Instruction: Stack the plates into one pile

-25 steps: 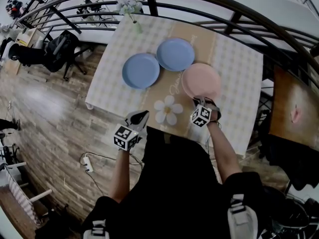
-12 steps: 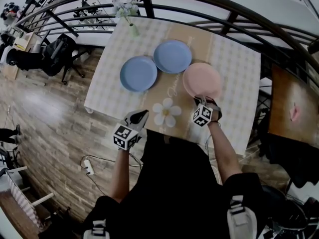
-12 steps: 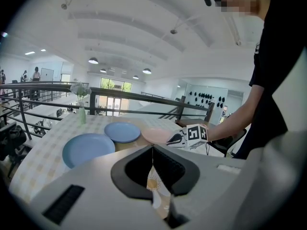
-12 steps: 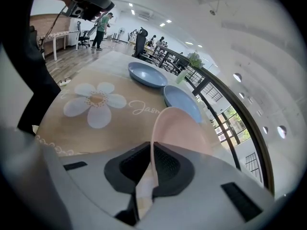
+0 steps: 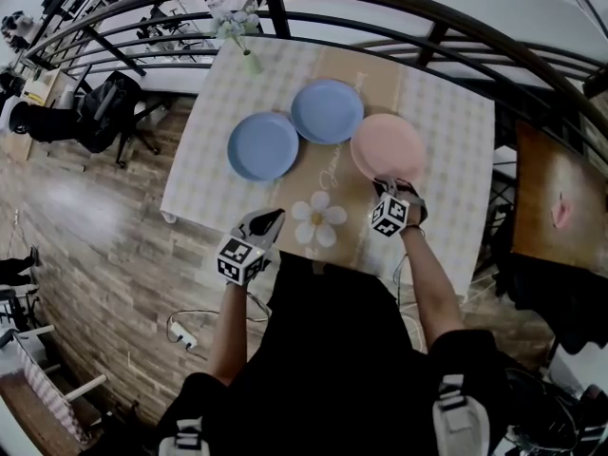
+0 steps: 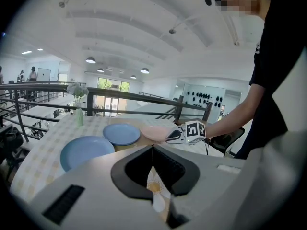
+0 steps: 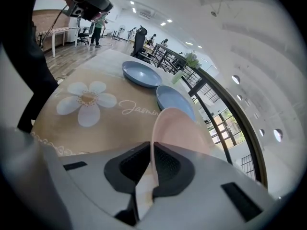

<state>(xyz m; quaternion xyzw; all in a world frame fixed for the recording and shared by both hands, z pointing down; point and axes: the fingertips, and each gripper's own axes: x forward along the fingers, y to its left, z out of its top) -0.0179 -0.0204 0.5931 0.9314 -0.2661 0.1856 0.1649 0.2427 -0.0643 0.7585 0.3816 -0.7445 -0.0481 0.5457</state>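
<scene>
Table [image 5: 446,122]: R tongs [image 5: 389,184] clamped on pink plate [image 5: 385,143] rim; L tongs [image 5: 272,218] together, empty.

Head view overhead; gripper views low; table [image 5: 446,112] shared

Reading my feed, the person wears a black short-sleeved top [image 5: 332,350]. Two pale shoes [image 5: 463,416] with dark straps show at the lower edge of the head view.

The left gripper [image 5: 273,218] has a light grey shell with a black tip. Its marker cube [image 5: 239,259] carries black-and-white square codes on every face I can see.

The right gripper [image 5: 391,187] bears a matching cube, with a dark band [image 5: 416,212] beside it at the wrist.

In each gripper view I read a pale grey housing [image 6: 230,186], a black recess [image 6: 134,169] around the jaws, and a dark slot [image 6: 64,204] set into the shell.
</scene>
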